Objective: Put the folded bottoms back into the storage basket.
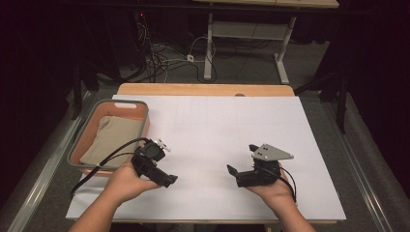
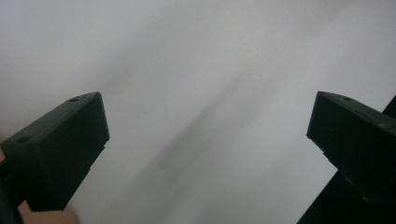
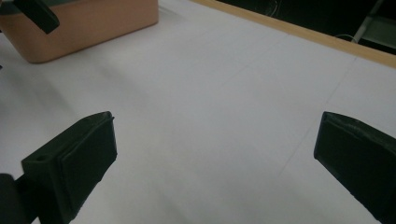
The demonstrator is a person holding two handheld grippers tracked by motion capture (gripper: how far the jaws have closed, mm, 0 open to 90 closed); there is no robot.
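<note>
So both grippers, left gripper (image 1: 167, 180) & right gripper (image 1: 233, 171), hover w/ jaws wide, empty, over desk (image 1: 217, 125); beige cloth (image 1: 109, 137) in bin (image 1: 138, 107) looks soft, light — probably pinch a fold.

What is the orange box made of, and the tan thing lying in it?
The box looks like plastic: smooth matt orange walls with a grey rim and a moulded handle slot. The tan thing inside looks like soft cloth, perhaps a folded towel or cushion, since it sags and creases; its weave is too small to tell.
</note>
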